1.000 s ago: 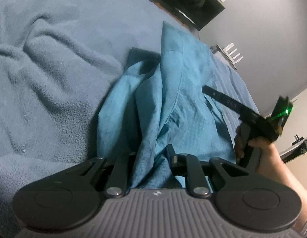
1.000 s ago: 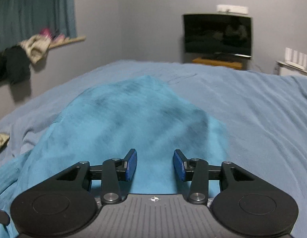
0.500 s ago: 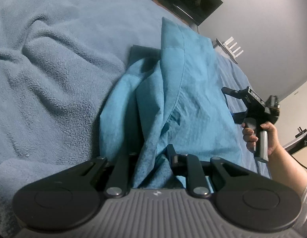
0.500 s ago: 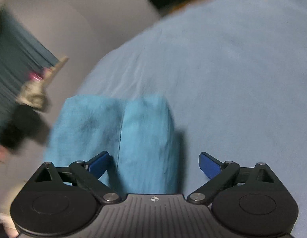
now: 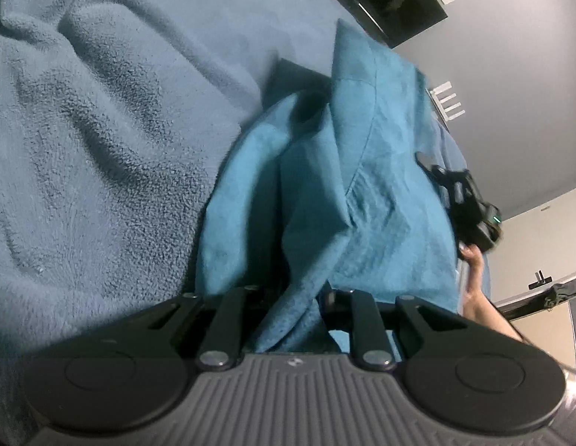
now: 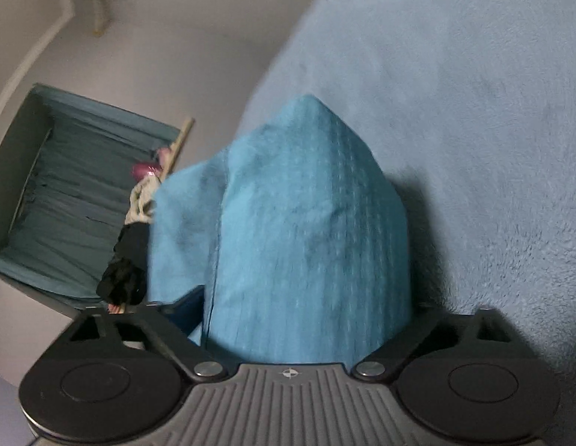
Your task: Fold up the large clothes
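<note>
Garment (image 5: 366, 200) clamped in left jaws, between closing, not yet gripping right jaws.

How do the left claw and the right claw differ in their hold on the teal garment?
The left claw is nearly shut, pinching a bunched fold of the teal garment. The right claw stands wide and is closing, its fingers straddling a broad fold without visibly pressing. Both work the same garment on the blue blanket.

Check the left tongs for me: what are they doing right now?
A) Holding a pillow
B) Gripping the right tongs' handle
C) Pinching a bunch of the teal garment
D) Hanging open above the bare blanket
C: in the left wrist view, the left tongs are nearly closed with a bunched fold of the teal garment caught between them, over the blue blanket.
</note>
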### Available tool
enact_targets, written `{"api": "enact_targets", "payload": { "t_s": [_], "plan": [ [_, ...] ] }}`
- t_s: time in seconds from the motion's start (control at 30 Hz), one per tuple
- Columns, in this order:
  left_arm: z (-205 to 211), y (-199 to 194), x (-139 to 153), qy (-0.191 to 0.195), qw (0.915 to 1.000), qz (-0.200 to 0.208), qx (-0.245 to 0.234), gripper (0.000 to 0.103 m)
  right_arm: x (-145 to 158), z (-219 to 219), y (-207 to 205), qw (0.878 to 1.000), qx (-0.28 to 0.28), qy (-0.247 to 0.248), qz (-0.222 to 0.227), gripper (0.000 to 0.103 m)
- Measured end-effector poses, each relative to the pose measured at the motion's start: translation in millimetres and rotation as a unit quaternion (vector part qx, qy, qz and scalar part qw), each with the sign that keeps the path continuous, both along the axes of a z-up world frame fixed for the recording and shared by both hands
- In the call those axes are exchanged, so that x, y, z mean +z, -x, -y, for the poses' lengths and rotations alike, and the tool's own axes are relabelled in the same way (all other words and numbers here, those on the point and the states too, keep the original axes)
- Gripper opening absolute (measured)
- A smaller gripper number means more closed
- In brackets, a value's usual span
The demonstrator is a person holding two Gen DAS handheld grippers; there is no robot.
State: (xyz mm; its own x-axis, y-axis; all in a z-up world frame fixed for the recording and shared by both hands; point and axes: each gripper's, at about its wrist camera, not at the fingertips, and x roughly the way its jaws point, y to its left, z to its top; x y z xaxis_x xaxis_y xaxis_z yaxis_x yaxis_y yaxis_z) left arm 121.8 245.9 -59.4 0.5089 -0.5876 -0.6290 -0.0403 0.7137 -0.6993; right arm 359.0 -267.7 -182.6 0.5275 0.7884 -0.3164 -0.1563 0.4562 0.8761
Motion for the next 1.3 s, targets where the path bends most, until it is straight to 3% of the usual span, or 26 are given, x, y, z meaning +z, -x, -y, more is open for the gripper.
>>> {"api": "enact_targets", "payload": {
  "t_s": [0.03, 0.1, 0.23, 0.37, 0.5, 0.67, 0.73, 0.8, 0.83, 0.87, 0.93, 1.0, 1.07, 1.17, 1.23, 1.3],
  "plan": [
    [2.0, -2.9, 0.0, -0.002, 1.0000, 0.001, -0.004, 0.016, 6.7, 4.4, 11.0, 1.000, -0.013, -0.006, 0.020, 0.069],
    [7.5, -9.8, 0.9, -0.005, 0.9999, 0.005, -0.015, 0.016, 18.2, 17.5, 34.0, 0.998, -0.038, -0.025, 0.049, 0.062],
    [42.9, -28.6, 7.5, -0.033, 0.9969, 0.034, -0.063, 0.016, 36.6, 58.8, 76.8, 0.992, -0.105, -0.028, 0.060, 0.060],
    [113.7, -50.6, 14.1, -0.077, 0.9855, 0.063, -0.138, 0.016, 53.1, 118.0, 85.0, 0.988, -0.146, -0.004, 0.054, 0.060],
    [175.7, -68.1, 15.7, -0.086, 0.9790, 0.082, -0.166, 0.016, 89.2, 173.4, 67.9, 0.986, -0.143, 0.066, 0.050, 0.060],
    [211.7, -76.2, 19.8, -0.082, 0.9776, 0.112, -0.158, 0.016, 136.2, 196.3, -7.1, 0.980, -0.100, 0.161, 0.058, 0.065],
    [218.3, -74.9, 17.1, -0.076, 0.9790, 0.113, -0.151, 0.016, 151.9, 189.8, -34.6, 0.973, -0.099, 0.206, 0.040, 0.083],
    [228.3, -73.3, 13.1, -0.072, 0.9786, 0.116, -0.154, 0.016, 154.1, 190.6, -53.6, 0.954, -0.136, 0.268, 0.002, 0.096],
    [230.6, -72.1, 12.0, -0.065, 0.9775, 0.120, -0.161, 0.016, 150.2, 190.0, -60.4, 0.939, -0.167, 0.301, -0.019, 0.098],
    [230.8, -71.3, 11.6, -0.056, 0.9762, 0.123, -0.169, 0.016, 147.3, 190.5, -61.9, 0.926, -0.189, 0.325, -0.024, 0.098],
    [238.3, -65.5, 10.5, -0.061, 0.9729, 0.132, -0.180, 0.016, 146.4, 193.0, -57.2, 0.912, -0.218, 0.346, -0.002, 0.097],
    [244.6, -61.7, 8.3, -0.079, 0.9691, 0.140, -0.187, 0.016, 149.2, 189.5, -53.4, 0.913, -0.234, 0.332, 0.033, 0.097],
    [243.2, -60.8, 2.3, -0.068, 0.9717, 0.134, -0.182, 0.016, 146.1, 186.8, -53.5, 0.913, -0.245, 0.323, 0.041, 0.099],
    [234.3, -58.1, -4.0, -0.054, 0.9750, 0.131, -0.171, 0.019, 136.6, 178.0, -52.4, 0.900, -0.263, 0.346, 0.032, 0.096],
    [227.1, -57.2, -5.0, -0.049, 0.9773, 0.133, -0.158, 0.020, 141.6, 160.9, -47.3, 0.887, -0.272, 0.370, 0.052, 0.091],
    [220.9, -57.5, -6.5, -0.034, 0.9797, 0.132, -0.147, 0.020, 147.1, 156.8, -27.3, 0.884, -0.284, 0.365, 0.070, 0.088]
  ]
}}
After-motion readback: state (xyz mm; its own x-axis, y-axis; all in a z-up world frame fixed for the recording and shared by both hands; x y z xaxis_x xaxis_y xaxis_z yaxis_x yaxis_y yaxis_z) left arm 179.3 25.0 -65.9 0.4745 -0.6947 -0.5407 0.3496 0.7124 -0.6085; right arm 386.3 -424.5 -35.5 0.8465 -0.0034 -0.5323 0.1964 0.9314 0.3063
